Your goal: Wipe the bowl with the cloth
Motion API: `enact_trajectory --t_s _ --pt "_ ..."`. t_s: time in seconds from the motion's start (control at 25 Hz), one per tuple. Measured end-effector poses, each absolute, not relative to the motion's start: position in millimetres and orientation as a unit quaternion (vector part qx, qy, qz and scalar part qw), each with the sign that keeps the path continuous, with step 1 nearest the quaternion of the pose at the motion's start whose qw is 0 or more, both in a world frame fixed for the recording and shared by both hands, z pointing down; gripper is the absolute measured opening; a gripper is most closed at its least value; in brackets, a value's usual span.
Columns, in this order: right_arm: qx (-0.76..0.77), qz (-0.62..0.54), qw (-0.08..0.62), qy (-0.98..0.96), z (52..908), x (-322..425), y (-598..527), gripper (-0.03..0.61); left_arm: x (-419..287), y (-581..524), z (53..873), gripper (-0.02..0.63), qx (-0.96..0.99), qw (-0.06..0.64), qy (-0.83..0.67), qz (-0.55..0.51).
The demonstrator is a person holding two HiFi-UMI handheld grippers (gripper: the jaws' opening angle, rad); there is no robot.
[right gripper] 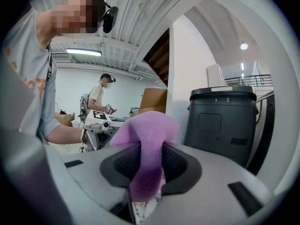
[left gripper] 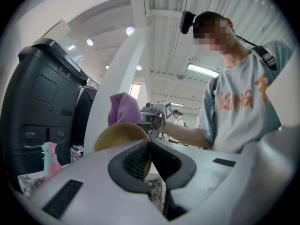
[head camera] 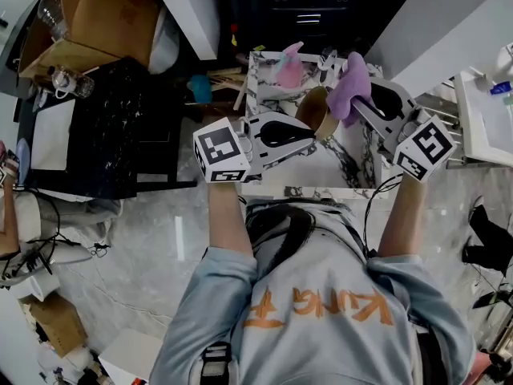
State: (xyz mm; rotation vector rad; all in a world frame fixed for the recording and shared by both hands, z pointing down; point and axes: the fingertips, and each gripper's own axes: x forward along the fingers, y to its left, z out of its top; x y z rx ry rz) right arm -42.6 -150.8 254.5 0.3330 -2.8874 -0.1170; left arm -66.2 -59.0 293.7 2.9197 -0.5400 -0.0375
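**Cloth closing on a bowl held by its rim**

The left gripper (left gripper: 149, 150) is clamping the thin rim of the tan bowl (left gripper: 117, 134). Its jaws are pressed together on the wall, so the bowl is standing on edge just ahead of its tips, lifted off the marble table (head camera: 321, 175). The right gripper (right gripper: 149, 159) is squeezing the purple cloth (right gripper: 147, 123), which is bulging out above the jaws and hanging down below them. From the left gripper, the cloth is sitting just past the bowl's far rim; I cannot tell whether it is touching the bowl or only very near it.

The step in hand is probably bringing the cloth onto the bowl to start wiping. Doing it well likely means:
- pressing with the loose bulge of cloth, not with the hard jaw tips;
- sweeping along the curve of the bowl;
- pushing toward the left gripper's grip rather than across it, since a pinch on a thin rim could let the bowl twist or slip;
- turning the bowl so that fresh surface is facing the cloth.

The part of the bowl's hollow that the head view shows is looking bare. Beyond the right gripper's tips and to their right, a dark lidded bin (right gripper: 225, 121) is standing with its lid down, hiding whatever it holds. A cardboard box (head camera: 104, 10) is sitting well off to the left gripper's outer side, and its contents cannot be made out.
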Motion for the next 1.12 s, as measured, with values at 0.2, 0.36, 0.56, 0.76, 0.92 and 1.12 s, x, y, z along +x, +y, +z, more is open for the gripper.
enact_trajectory --t_s 0.2,0.36,0.56,0.76,0.92,1.12 --pt "0.141 -0.030 0.117 -0.983 258.2 -36.3 -162.7 0.127 -60.4 -49.4 284.4 0.028 0.986 0.086 -0.136 -0.040" --pt "0.158 -0.021 0.112 -0.981 263.7 -30.3 -169.4 0.127 -56.6 -47.0 278.5 0.028 0.988 0.082 -0.115 -0.061" --pt "0.188 0.005 0.106 -0.977 277.3 -22.2 -178.6 0.127 -60.7 -50.4 274.1 0.028 0.986 0.081 -0.117 -0.086" --pt "0.193 0.025 0.103 -0.975 286.6 -22.0 -181.3 0.127 -64.5 -49.3 259.0 0.028 0.985 0.065 -0.110 -0.112" --pt "0.204 0.040 0.106 -0.972 293.6 -18.8 -184.6 0.127 -71.0 -49.3 243.6 0.028 0.982 0.048 -0.109 -0.145" --pt "0.189 0.041 0.162 -0.968 317.9 -25.7 -178.8 0.127 -82.8 -61.4 224.8 0.028 0.969 0.033 -0.140 -0.199"
